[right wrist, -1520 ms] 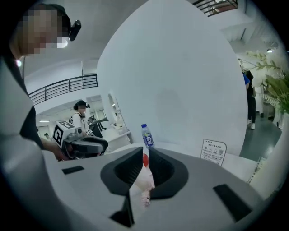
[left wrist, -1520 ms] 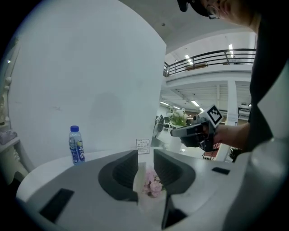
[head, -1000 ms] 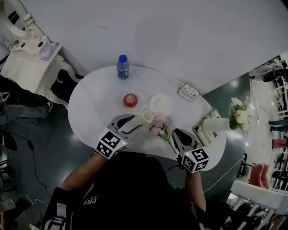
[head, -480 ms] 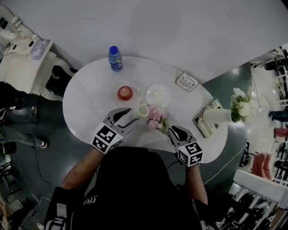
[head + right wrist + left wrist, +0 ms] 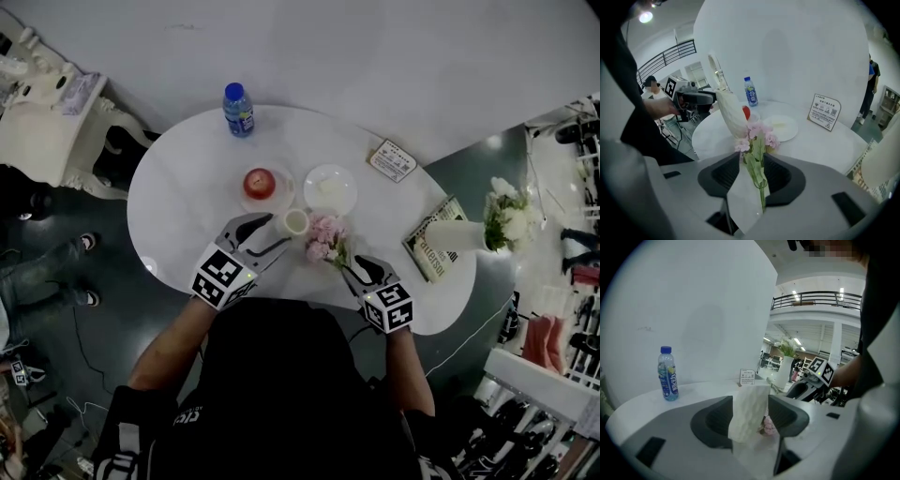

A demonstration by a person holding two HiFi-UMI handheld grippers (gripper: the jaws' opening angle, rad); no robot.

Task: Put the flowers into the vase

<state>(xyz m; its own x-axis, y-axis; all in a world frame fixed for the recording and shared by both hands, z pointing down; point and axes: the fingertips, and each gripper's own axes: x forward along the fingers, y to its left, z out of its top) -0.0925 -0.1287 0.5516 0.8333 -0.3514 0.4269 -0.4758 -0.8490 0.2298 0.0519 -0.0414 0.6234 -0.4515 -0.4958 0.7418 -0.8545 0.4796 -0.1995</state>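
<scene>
On the round white table [image 5: 187,216], my left gripper [image 5: 278,234] holds a small white textured vase [image 5: 293,223], tilted. In the left gripper view the vase [image 5: 749,411] fills the gap between the jaws, which are opening. A bunch of pink flowers [image 5: 323,238] with green stems lies just right of the vase. In the right gripper view the stem [image 5: 759,180] runs between the jaws of my right gripper [image 5: 753,171]. Those jaws are opening and stand clear of the stem on both sides. The flower heads [image 5: 757,133] sit close beside the vase [image 5: 730,115].
Behind the vase are a red apple on a small plate [image 5: 260,183], an empty white plate [image 5: 330,189] and a blue-capped bottle [image 5: 238,108]. A printed card [image 5: 392,160] stands at the back right. A book [image 5: 431,251] and a tall vase of white flowers [image 5: 502,223] lie at the right edge.
My right gripper has come down and closer to the vase with the flowers, and its jaws have parted from the stem. The left gripper has stayed on the vase.
</scene>
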